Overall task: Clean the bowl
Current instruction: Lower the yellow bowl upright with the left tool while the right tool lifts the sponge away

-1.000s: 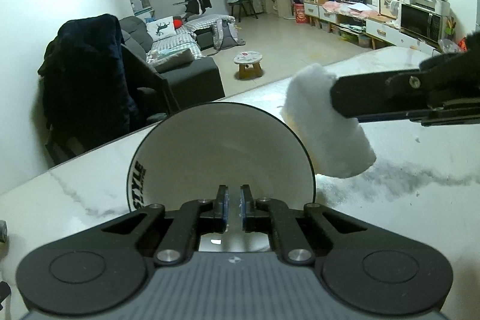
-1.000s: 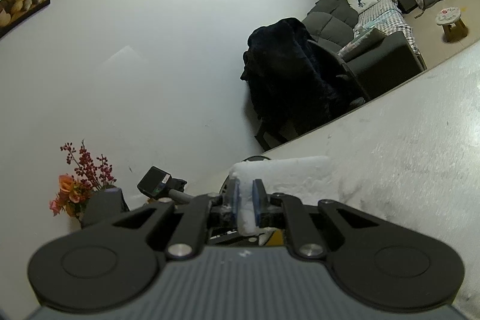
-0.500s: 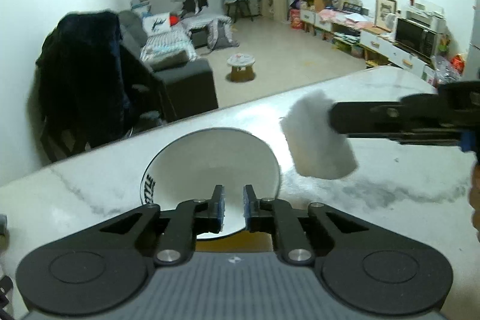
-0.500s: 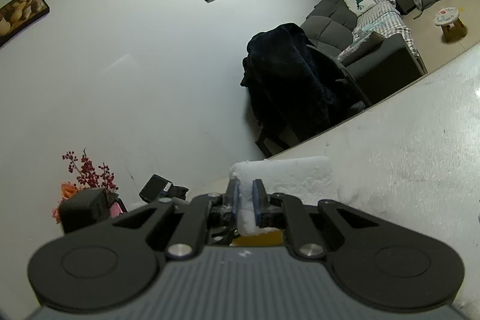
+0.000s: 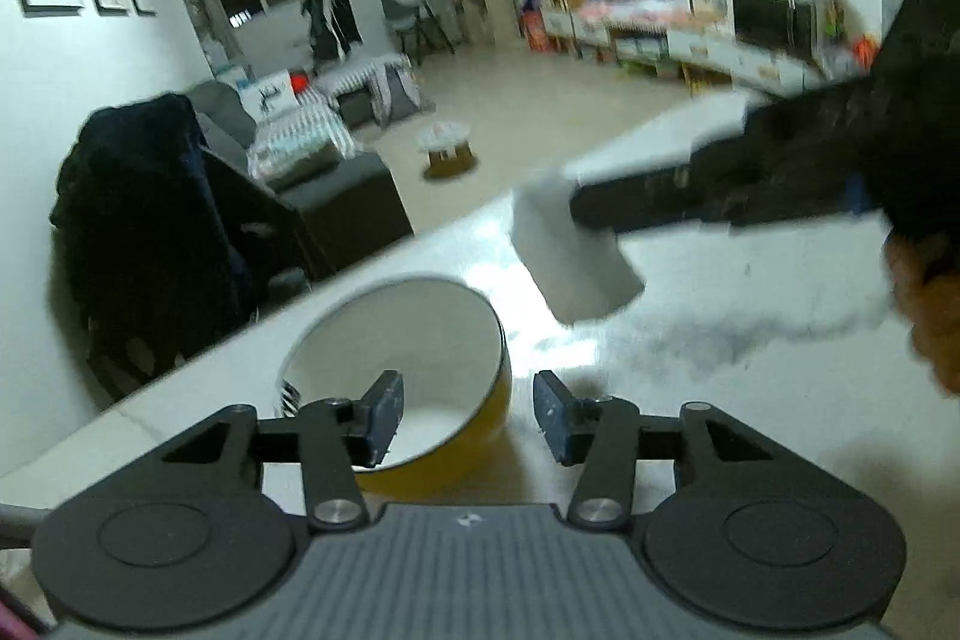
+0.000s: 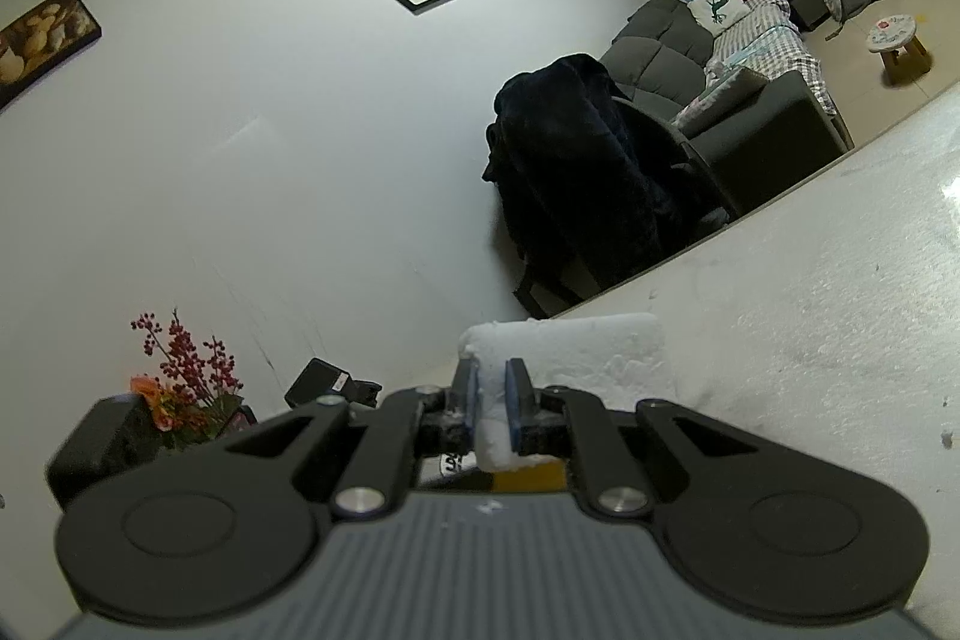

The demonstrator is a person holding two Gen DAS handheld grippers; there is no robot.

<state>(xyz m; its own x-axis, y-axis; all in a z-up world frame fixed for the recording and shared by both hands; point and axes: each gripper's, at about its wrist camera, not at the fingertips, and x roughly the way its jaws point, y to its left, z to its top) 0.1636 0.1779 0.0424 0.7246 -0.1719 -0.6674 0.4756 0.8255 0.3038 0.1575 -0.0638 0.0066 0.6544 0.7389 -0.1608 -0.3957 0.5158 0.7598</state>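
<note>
A bowl [image 5: 420,340], yellow outside and white inside, stands upright on the white marble table [image 5: 720,400]. My left gripper [image 5: 468,418] hovers over its near right rim with its jaws opening. One pad is above the bowl's inside and the other is outside the wall, and neither presses on it. My right gripper [image 5: 579,214] reaches in from the right above the table, shut on a white sponge [image 5: 570,268] that hangs just beyond the bowl. In the right wrist view the sponge [image 6: 570,364] is pinched between the right gripper [image 6: 492,394] pads, with a strip of the yellow bowl [image 6: 531,478] below.
A hand [image 5: 924,316] holds the right gripper at the right edge. A chair draped with a dark coat [image 5: 150,232] stands past the table's far edge. Red and orange flowers [image 6: 180,382] and a black device [image 6: 330,385] sit by the wall.
The left gripper opened and let go of the bowl's rim. The bowl went from tilted towards the camera to standing on the table. The left gripper drew back and up. The sponge stays gripped.
</note>
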